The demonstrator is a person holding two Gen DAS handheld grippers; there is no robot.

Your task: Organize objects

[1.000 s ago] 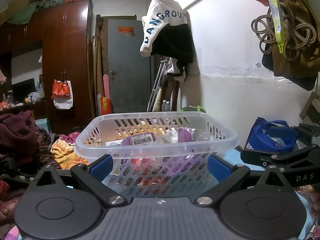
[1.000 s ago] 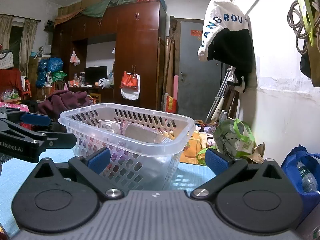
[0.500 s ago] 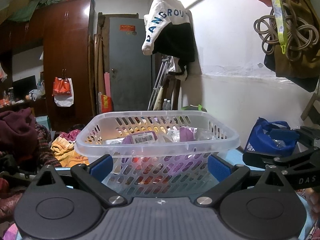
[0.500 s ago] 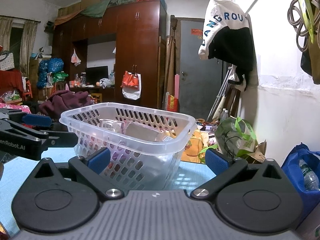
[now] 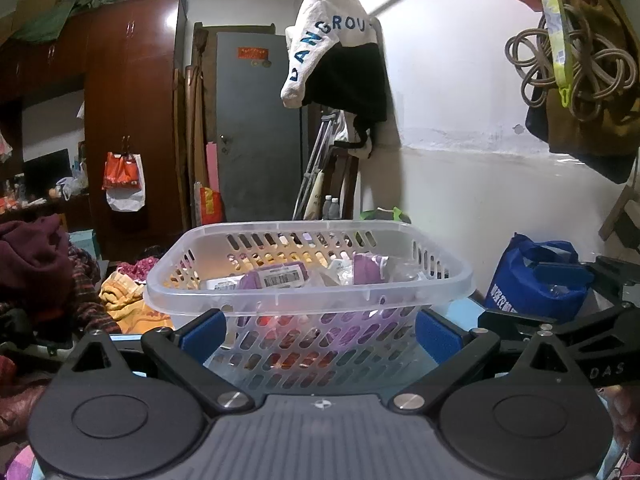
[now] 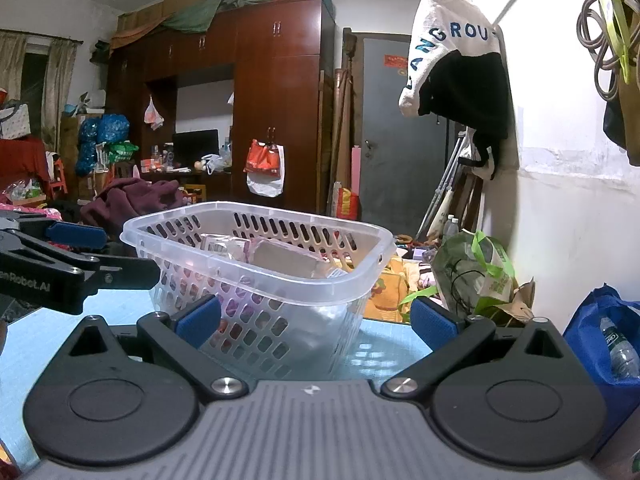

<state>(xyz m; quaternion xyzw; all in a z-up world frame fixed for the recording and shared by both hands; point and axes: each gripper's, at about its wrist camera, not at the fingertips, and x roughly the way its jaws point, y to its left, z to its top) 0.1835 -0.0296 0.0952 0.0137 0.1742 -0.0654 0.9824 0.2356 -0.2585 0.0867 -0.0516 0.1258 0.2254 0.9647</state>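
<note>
A clear slotted plastic basket (image 5: pixel 308 300) stands on the light blue table (image 6: pixel 384 344), holding several packets, among them a purple one with a barcode label (image 5: pixel 276 278). It also shows in the right wrist view (image 6: pixel 260 276). My left gripper (image 5: pixel 316 336) is open and empty, low and just in front of the basket. My right gripper (image 6: pixel 316 320) is open and empty, in front of the basket's right corner. The left gripper shows at the left of the right wrist view (image 6: pixel 76 256), and the right gripper's arm at the right of the left wrist view (image 5: pixel 560 320).
A blue bag with a bottle (image 6: pixel 608 344) sits at the right by the white wall (image 5: pixel 480 184). A green bag (image 6: pixel 476 276) lies beyond the table. Clothes (image 5: pixel 36 264) are piled at the left. A wardrobe (image 6: pixel 276 104) and a grey door (image 5: pixel 256 132) stand behind.
Both views have shifted only slightly; the basket sits a touch lower and more centred in the left wrist view. Both grippers stay open and empty.
</note>
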